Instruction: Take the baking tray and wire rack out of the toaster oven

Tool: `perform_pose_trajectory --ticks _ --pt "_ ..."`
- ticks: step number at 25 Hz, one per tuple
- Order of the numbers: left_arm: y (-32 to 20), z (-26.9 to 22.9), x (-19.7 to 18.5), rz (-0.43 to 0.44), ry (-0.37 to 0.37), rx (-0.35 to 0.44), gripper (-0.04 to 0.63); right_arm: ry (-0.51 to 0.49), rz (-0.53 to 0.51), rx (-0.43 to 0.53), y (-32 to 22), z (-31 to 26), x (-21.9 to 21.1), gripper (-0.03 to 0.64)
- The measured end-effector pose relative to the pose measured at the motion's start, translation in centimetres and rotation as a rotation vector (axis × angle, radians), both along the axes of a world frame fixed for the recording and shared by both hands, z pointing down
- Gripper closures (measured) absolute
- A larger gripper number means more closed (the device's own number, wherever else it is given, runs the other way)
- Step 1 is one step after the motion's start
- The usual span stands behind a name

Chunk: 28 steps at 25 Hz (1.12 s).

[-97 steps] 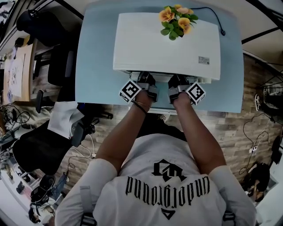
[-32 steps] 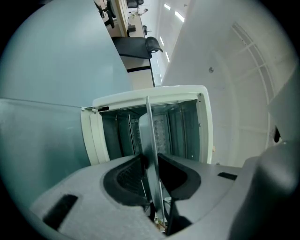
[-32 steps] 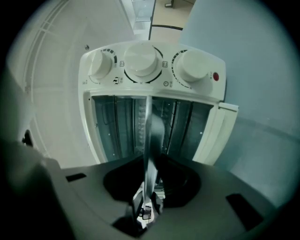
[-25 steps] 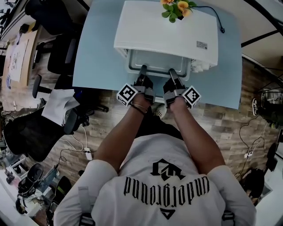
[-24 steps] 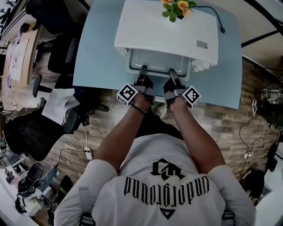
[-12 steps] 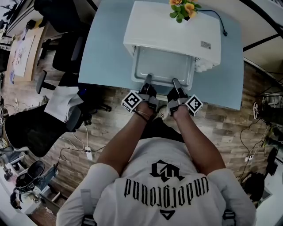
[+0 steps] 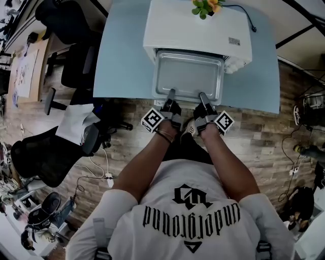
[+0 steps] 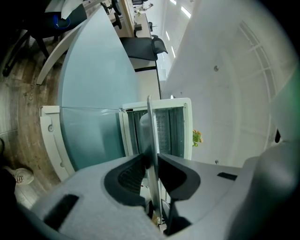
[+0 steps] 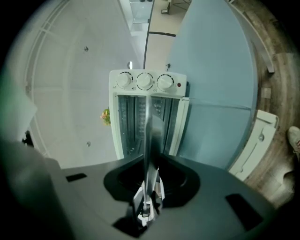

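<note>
A grey metal baking tray (image 7: 189,76) sticks far out of the front of the white toaster oven (image 7: 198,28), level above the blue table (image 7: 122,56). My left gripper (image 7: 170,96) is shut on the tray's near rim left of centre, and my right gripper (image 7: 202,97) is shut on the same rim right of centre. In the left gripper view the tray (image 8: 151,126) runs edge-on between the pads of my left gripper (image 8: 152,161). The right gripper view shows the tray (image 9: 151,131) the same way in my right gripper (image 9: 151,161). Thin bars line the oven cavity (image 9: 133,124); I cannot make out the wire rack.
The oven door (image 9: 215,131) hangs open below the tray. A pot of orange flowers (image 7: 205,6) stands on the oven and a black cable (image 7: 244,15) runs behind it. Office chairs (image 7: 76,61) stand left of the table, over wood floor.
The tray has slid further out of the oven toward the person, and both grippers have drawn back with it, still holding its near rim.
</note>
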<state>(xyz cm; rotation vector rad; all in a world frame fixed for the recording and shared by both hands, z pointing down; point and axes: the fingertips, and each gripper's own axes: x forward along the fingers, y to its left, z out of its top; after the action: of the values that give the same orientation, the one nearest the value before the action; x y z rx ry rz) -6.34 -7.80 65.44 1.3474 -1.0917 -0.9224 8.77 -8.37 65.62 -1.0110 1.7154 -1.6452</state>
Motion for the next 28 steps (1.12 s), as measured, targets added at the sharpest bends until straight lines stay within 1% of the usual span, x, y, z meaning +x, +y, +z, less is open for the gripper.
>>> perform_pose_trajectory --ticks 8,15,20,24,28 --pt "2.6 -1.0 -0.9 0.056 -0.010 0.011 0.512 -0.010 0.026 0.001 3.2 -0.8 -1.1 0.537" --pt "4.2 -2.3 -0.9 0.100 -0.021 0.026 0.512 -0.004 0.059 0.002 5.7 -2.0 -1.0 0.535" --pt "5.5 -3.2 -0.2 0.141 -0.004 0.042 0.514 0.007 0.093 0.023 7.5 -2.8 -0.4 0.535" --pt "6.4 -3.8 0.5 0.178 -0.010 0.054 0.515 0.007 0.127 0.037 9.0 -3.3 0.3 0.535" --pt "7.4 -4.0 1.7 0.207 0.006 0.056 0.515 0.011 0.165 0.041 10.4 -3.6 1.4 0.535"
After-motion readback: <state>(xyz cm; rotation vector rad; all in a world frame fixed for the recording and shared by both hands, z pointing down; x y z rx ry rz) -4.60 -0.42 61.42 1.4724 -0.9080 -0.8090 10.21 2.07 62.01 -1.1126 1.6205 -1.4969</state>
